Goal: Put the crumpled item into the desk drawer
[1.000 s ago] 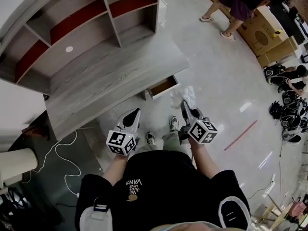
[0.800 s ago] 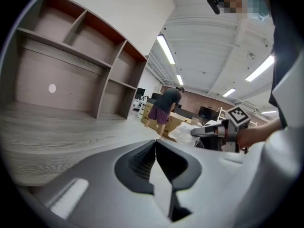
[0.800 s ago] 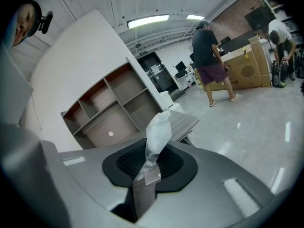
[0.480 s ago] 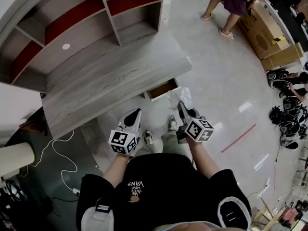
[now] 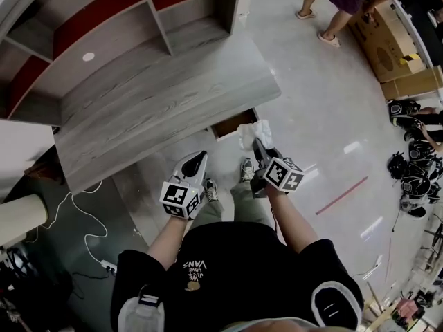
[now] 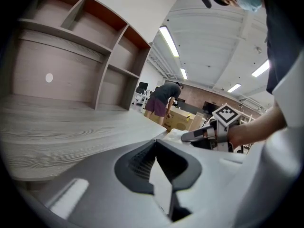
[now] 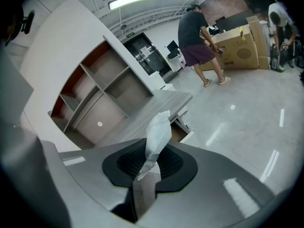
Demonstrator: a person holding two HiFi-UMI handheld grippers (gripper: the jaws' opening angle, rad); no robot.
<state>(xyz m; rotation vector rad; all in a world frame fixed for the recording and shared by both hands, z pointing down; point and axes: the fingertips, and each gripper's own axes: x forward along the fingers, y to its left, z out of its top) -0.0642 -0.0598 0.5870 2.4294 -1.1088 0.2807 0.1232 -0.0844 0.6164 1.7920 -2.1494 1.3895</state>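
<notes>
Your right gripper (image 7: 146,170) is pinched tight on the crumpled white wad (image 7: 157,127), soft and papery, poking up past its ribbed black pads. The wad hangs just beside the open wooden drawer (image 5: 232,124) under the grey woodgrain tabletop's (image 5: 159,109) near edge. Your left gripper (image 6: 159,175) is closed up, nothing in it.
</notes>
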